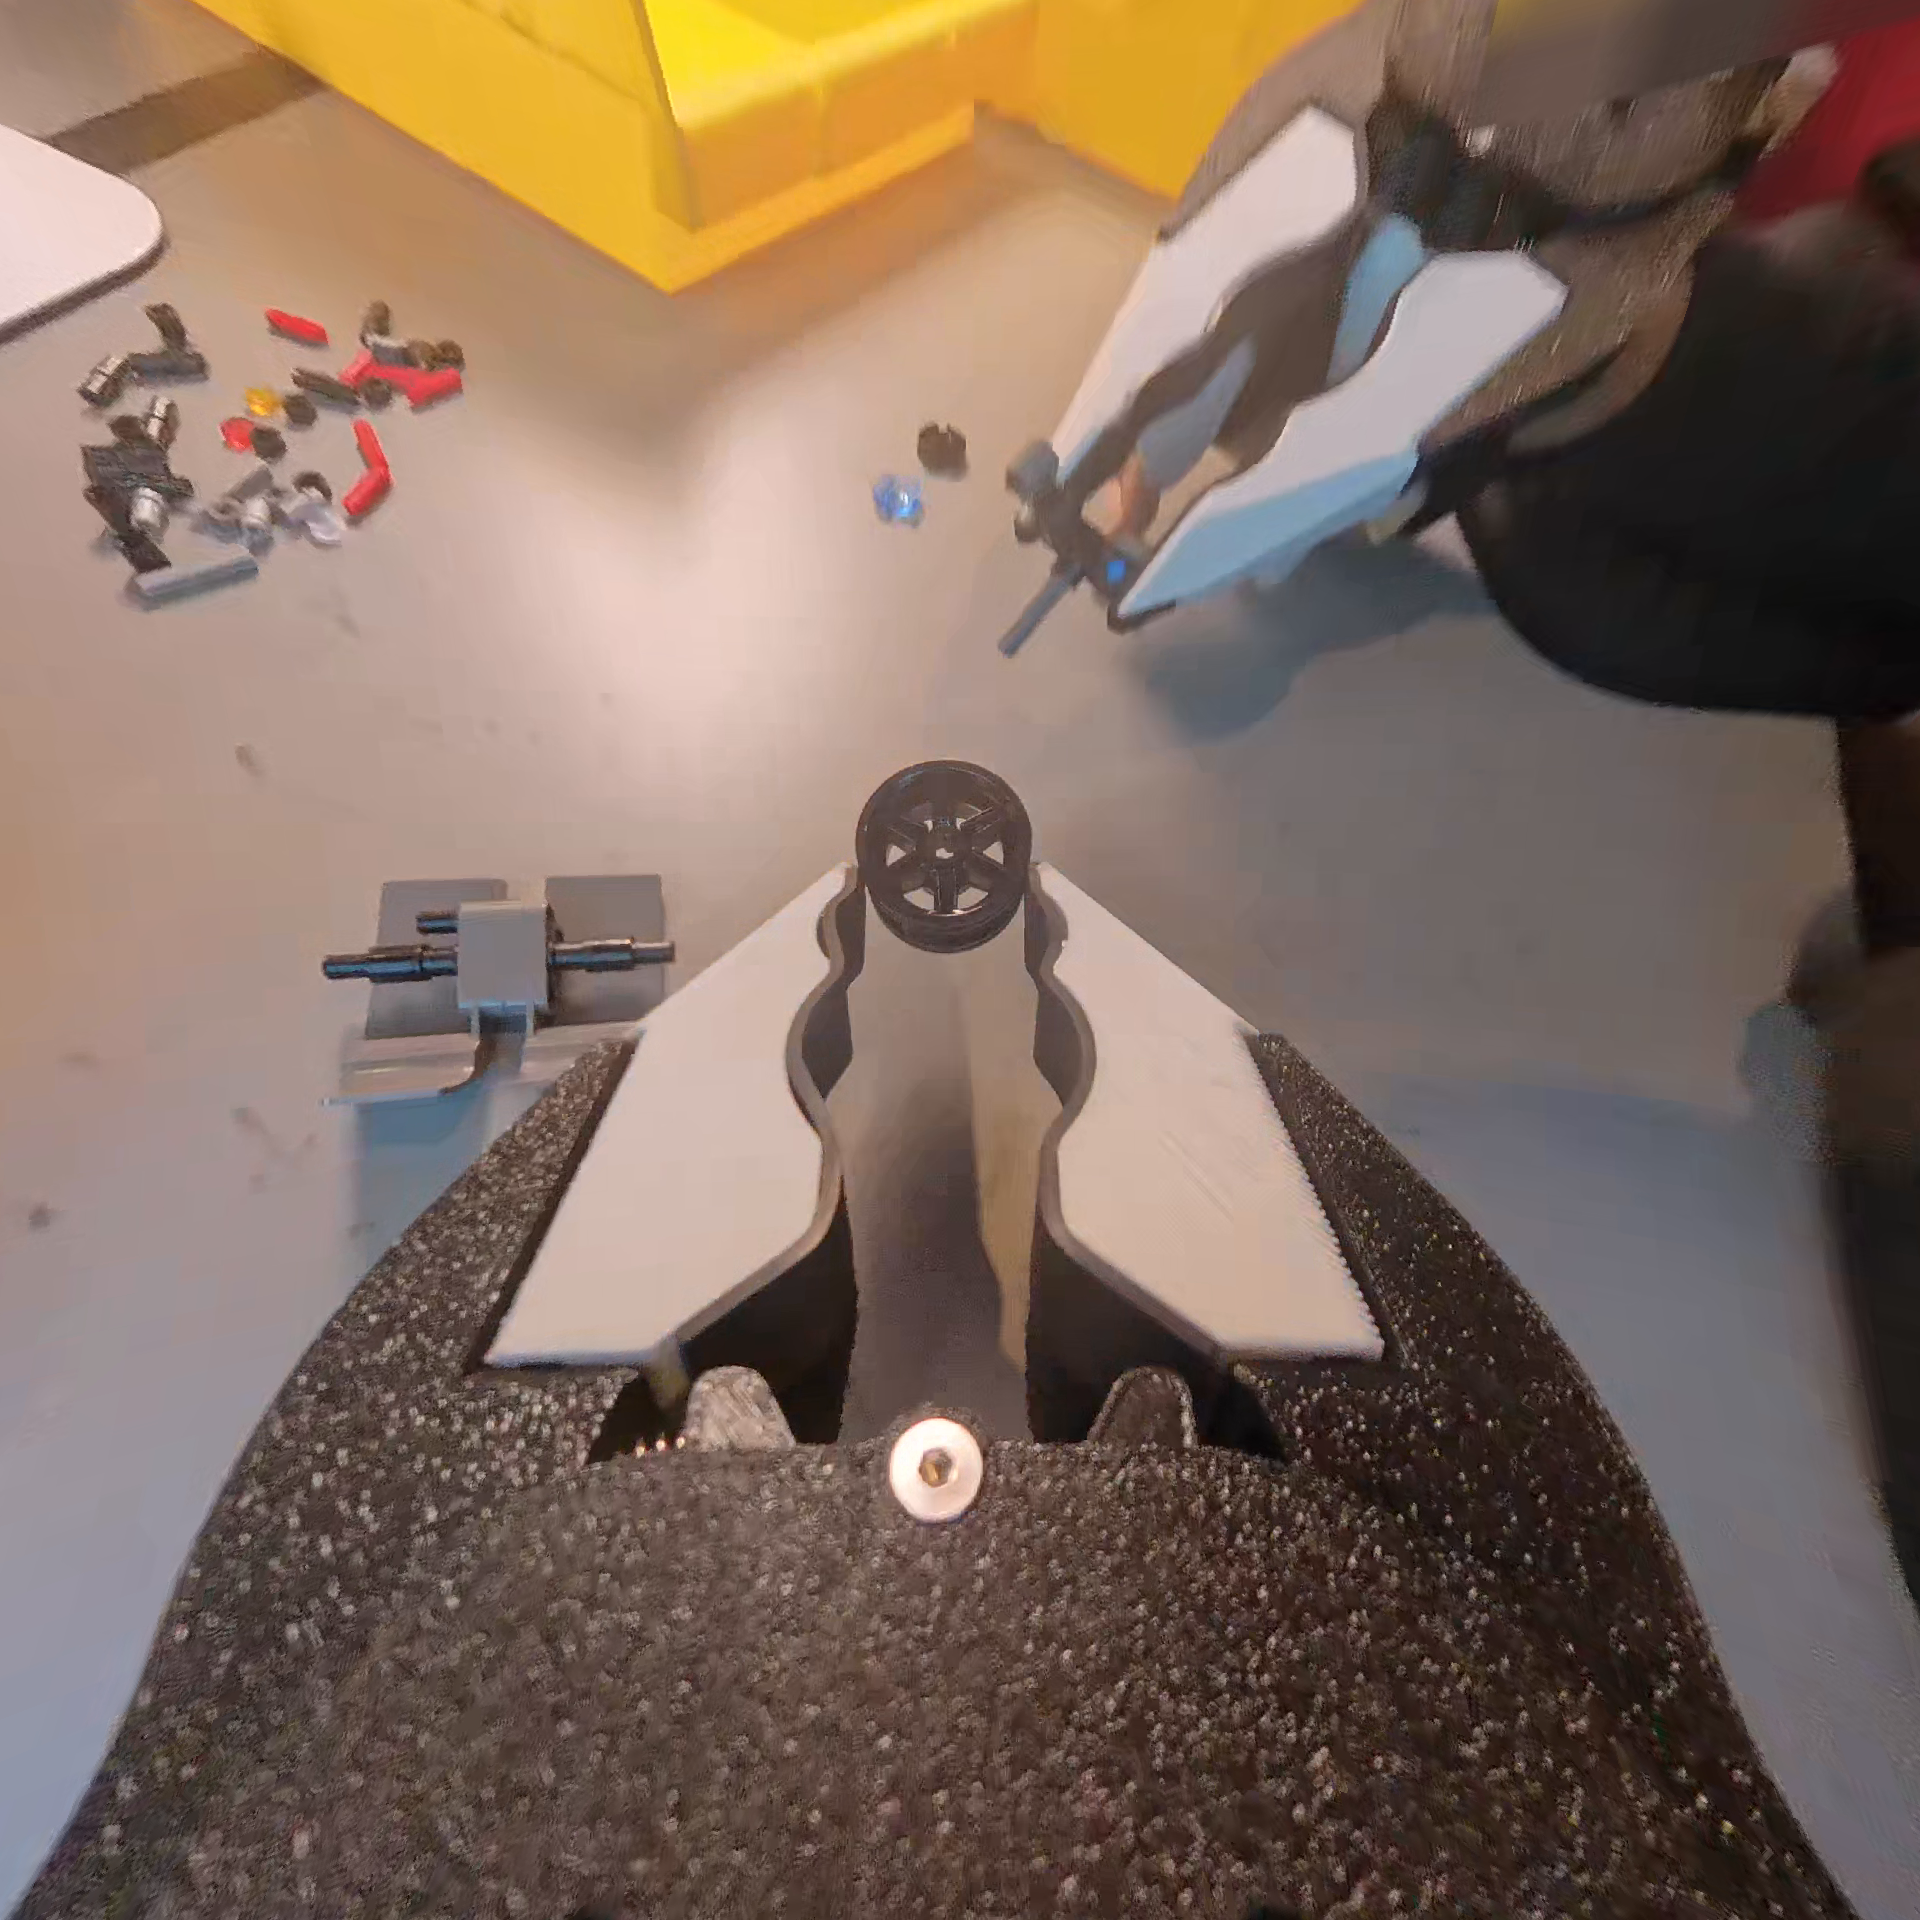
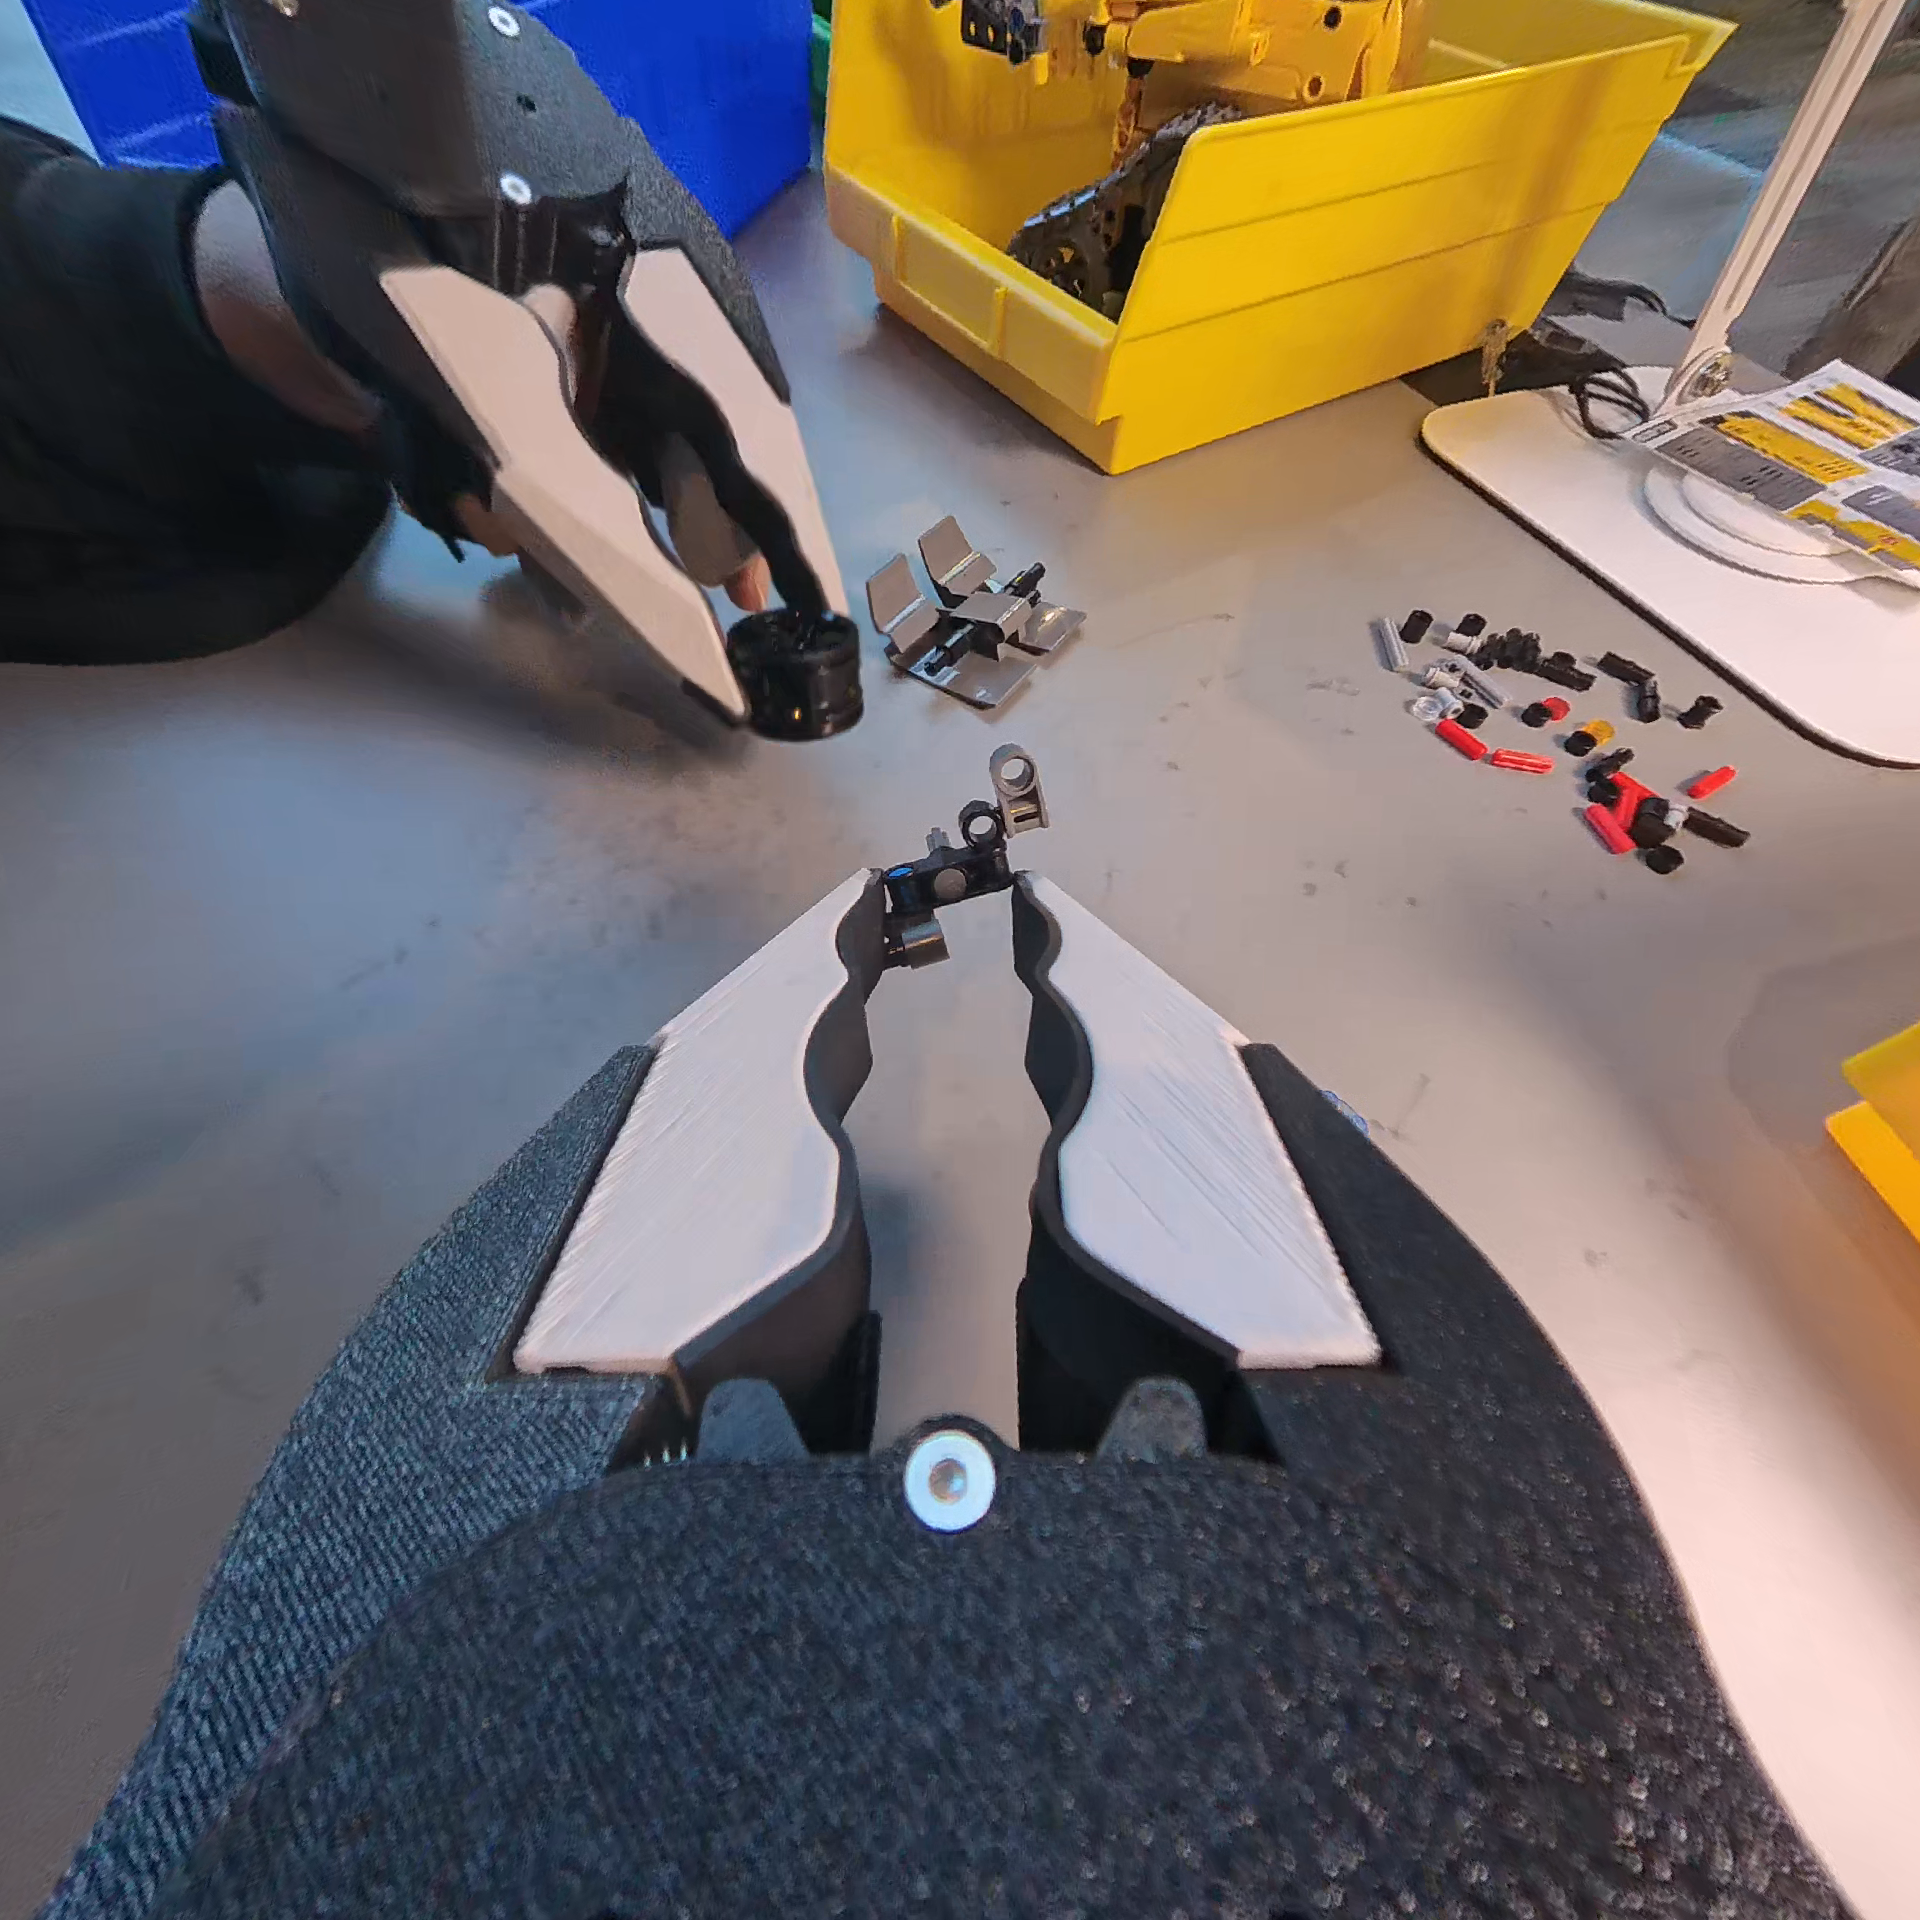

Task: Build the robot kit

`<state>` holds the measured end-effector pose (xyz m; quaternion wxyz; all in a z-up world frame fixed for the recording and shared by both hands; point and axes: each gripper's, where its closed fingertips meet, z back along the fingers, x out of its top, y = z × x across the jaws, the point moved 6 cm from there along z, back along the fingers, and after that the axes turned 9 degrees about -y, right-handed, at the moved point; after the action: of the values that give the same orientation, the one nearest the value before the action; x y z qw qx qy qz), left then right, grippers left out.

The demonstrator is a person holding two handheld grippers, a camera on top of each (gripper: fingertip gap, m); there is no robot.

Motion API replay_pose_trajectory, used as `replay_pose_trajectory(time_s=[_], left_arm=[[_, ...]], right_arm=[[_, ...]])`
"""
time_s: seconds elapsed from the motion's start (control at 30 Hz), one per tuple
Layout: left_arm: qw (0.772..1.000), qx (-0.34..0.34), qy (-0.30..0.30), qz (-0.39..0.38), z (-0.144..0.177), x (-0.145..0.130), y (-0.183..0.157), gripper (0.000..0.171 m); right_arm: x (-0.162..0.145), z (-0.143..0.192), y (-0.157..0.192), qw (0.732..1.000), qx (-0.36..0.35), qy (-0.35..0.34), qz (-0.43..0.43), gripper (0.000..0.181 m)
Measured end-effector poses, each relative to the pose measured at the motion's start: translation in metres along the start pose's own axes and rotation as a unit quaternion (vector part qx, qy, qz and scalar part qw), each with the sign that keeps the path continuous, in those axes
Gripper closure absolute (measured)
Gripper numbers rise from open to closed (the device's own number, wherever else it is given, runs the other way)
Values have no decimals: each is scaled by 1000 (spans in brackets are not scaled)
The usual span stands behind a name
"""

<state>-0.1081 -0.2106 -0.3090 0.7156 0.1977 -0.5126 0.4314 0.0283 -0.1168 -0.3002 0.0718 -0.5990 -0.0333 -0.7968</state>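
- A black spoked wheel hub [image 1: 943, 871] is pinched at the very tips of the left gripper [image 1: 943, 883], its face turned toward the camera and held clear of the grey table [image 1: 623, 675]
- A small black and grey connector assembly [image 2: 961, 862] is clamped at the tips of the right gripper [image 2: 945, 894], with a thin axle seen projecting from it in the left wrist view
- Both pieces are held only at the fingertips, so steady pressure is judged necessary and twisting best avoided
- A grey seat-like sub-assembly with black pins [image 1: 499, 961] lies just beside the left gripper
- A scatter of red, black and grey small parts [image 2: 1558, 727] lies well apart, near a white lamp base [image 2: 1662, 540]
- A yellow bin [image 2: 1247, 260] holding a yellow model is set at the far side
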Motion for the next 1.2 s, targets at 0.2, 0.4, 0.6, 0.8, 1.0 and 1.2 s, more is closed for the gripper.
replay_pose_trajectory(time_s=[0.2, 0.4, 0.6, 0.8, 1.0, 1.2], left_arm=[[992, 16, 94, -85, -10, -22, -5, 142], [989, 3, 105, -108, -6, -23, -9, 137], [992, -20, 80, -99, 0, -12, -14, 128], [982, 5, 120, -146, -15, -15, -17, 123], [977, 19, 135, -165, -13, -19, -15, 139], [994, -31, 88, -53, -8, -13, -16, 139]], right_arm=[[-2, -1, 1, 1000, 1, 5, 5, 157], [-3, -2, 1, 1000, 2, 7, 2, 157], [-3, -1, 0, 1000, 1, 7, 1, 157], [-3, -2, 2, 1000, 5, 8, 5, 157], [-1, -1, 2, 1000, 3, 4, 5, 157], [-2, -1, 2, 1000, 4, 4, 4, 157]])
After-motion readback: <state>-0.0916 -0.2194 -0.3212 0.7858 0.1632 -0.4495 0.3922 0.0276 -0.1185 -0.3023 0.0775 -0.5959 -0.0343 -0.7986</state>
